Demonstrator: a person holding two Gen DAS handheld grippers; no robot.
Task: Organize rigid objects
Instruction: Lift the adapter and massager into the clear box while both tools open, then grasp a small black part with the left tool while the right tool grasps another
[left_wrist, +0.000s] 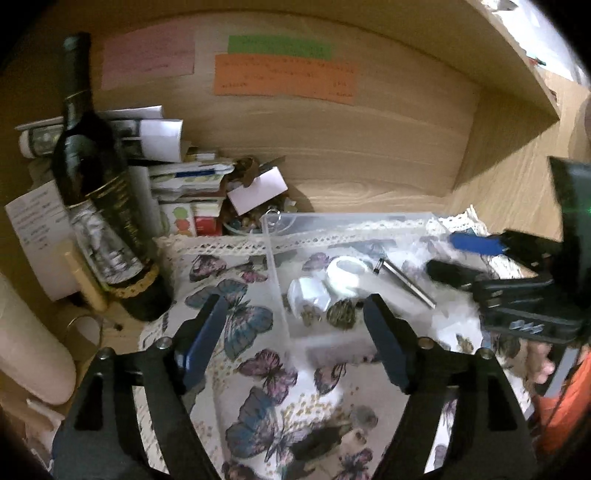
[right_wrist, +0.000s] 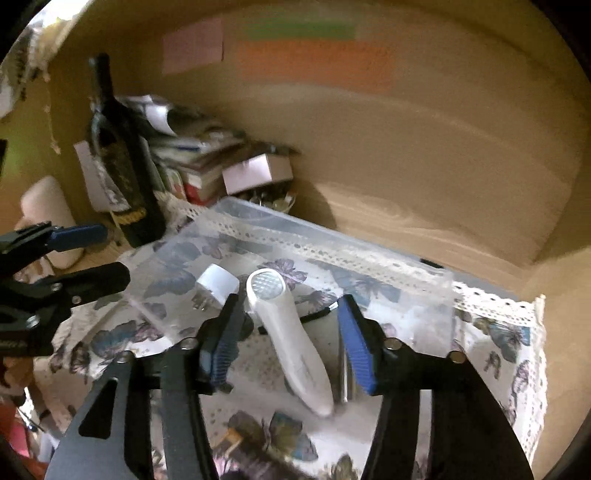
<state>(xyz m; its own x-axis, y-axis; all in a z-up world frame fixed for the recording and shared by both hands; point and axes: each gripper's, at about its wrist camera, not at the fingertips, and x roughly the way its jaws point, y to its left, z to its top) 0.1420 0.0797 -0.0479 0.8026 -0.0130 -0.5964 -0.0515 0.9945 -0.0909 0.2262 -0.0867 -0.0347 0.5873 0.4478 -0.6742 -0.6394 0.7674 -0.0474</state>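
A clear plastic organizer box (left_wrist: 280, 254) sits on a butterfly-print cloth (left_wrist: 258, 369). In it lie a white flashlight (left_wrist: 345, 275), a white plug adapter (left_wrist: 308, 295) and a metal pen (left_wrist: 406, 282). My left gripper (left_wrist: 295, 314) is open and empty, hovering over the box's near divider. My right gripper (right_wrist: 288, 314) is open, its jaws on either side of the white flashlight (right_wrist: 288, 332) without closing on it. The plug adapter (right_wrist: 216, 286) lies to its left, the box (right_wrist: 332, 240) around them. The right gripper (left_wrist: 461, 258) also shows at the right of the left wrist view.
A dark wine bottle (left_wrist: 99, 199) stands left of the box, with stacked papers and small boxes (left_wrist: 184, 177) behind it. A white roll (left_wrist: 29, 350) lies at far left. Wooden shelf walls (left_wrist: 332, 147) with coloured notes (left_wrist: 284, 74) close the back.
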